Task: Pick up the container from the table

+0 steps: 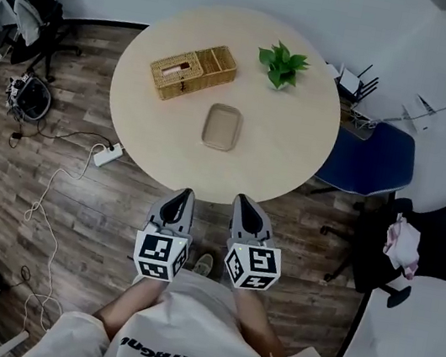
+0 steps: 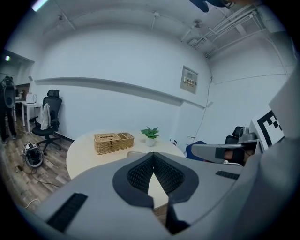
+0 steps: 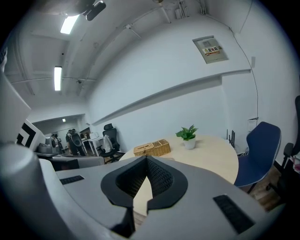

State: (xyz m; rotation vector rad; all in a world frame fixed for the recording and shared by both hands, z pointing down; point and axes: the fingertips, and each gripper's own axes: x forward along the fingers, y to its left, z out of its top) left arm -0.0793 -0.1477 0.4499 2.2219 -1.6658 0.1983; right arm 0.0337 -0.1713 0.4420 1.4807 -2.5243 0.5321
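Off the near edge of the table [image 1: 293, 143], over the wooden floor [image 1: 73, 207], two tools are held side by side and close together, both pointing toward the table.

Left hand-held gripper [image 1: 184, 196]: clenched and empty. Its own view shows the dark ribbed pads [image 2: 138, 171] meeting at the tips with nothing caught between them.

Right hand-held gripper [image 1: 244, 200]: likewise clenched and empty, with the jaws together in its own view. Neither tool touches the table or anything on it. In the head view the tips sit just short of the near edge.

Container [image 1: 222, 126]: a shallow beige tray with rounded corners. It lies flat at about the middle of the table, somewhat toward the near edge. It is ahead of the gap between the two tools and apart from both.

Wicker basket [image 1: 192, 71]: beyond the container, toward the far left edge. It sits askew and is divided into compartments. It is near the container but not touching it.

Potted plant [image 1: 281, 64]: green leaves in a small white pot, standing upright toward the far right edge and apart from the basket.

Blue chair [image 1: 372, 157]: drawn up against the right edge of the table.

White power strip [image 1: 108, 154]: on the floor just off the left edge, with a cable trailing from it.

Black office chair [image 1: 30, 11]: by the wall, well beyond the left edge, with a light garment draped over it.

Second black chair [image 1: 430, 240]: well apart from the right edge, carrying a pink cloth.
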